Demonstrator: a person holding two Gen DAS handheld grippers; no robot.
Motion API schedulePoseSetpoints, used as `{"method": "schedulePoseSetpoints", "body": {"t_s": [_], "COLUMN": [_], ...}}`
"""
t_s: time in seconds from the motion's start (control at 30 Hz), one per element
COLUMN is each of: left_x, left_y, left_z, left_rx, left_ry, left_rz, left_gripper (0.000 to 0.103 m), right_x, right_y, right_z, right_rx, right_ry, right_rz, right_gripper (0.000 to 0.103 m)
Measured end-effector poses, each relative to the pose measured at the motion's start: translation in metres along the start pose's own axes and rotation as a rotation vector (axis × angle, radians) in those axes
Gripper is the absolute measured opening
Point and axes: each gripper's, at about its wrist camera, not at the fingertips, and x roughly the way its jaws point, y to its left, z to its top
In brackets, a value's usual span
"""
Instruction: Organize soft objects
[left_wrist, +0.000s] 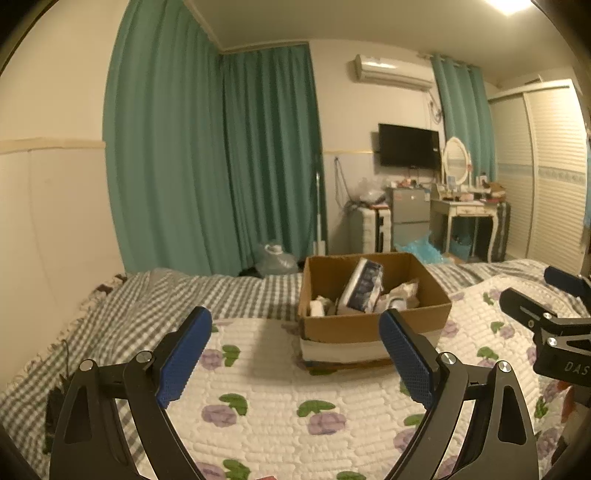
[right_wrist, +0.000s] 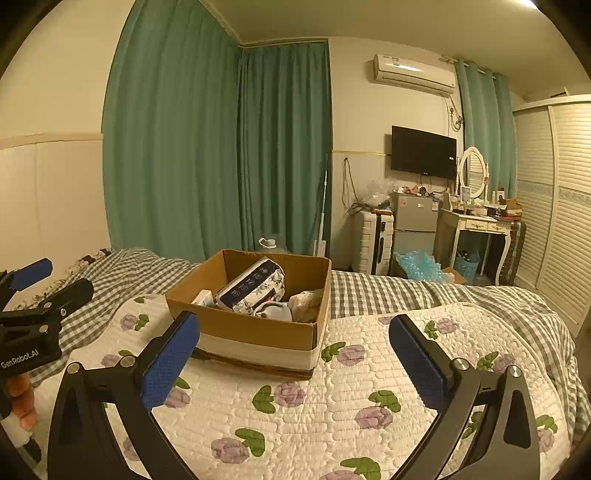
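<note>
An open cardboard box stands on the white floral quilt on the bed. It holds a blue-and-white patterned pouch and several other soft items. My left gripper is open and empty, just short of the box. My right gripper is open and empty, just short of the box too. The right gripper shows at the right edge of the left wrist view. The left gripper shows at the left edge of the right wrist view.
A grey checked blanket lies under the quilt. Green curtains hang behind the bed. A suitcase, small fridge, dressing table and louvred wardrobe stand beyond.
</note>
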Motion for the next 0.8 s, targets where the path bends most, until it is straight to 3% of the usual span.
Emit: {"method": "schedulePoseSetpoints", "body": {"t_s": [0.8], "left_x": [0.0003], "left_y": [-0.0024], "left_z": [-0.0070], "left_rx": [-0.014], "left_ry": [0.029], "left_rz": [0.000], "left_gripper": [0.093], "right_x": [0.0031], "right_y": [0.0036], "right_z": [-0.0051], "right_rx": [0.002], "right_ry": [0.022], "right_rz": [-0.021], "right_gripper": [0.103]}}
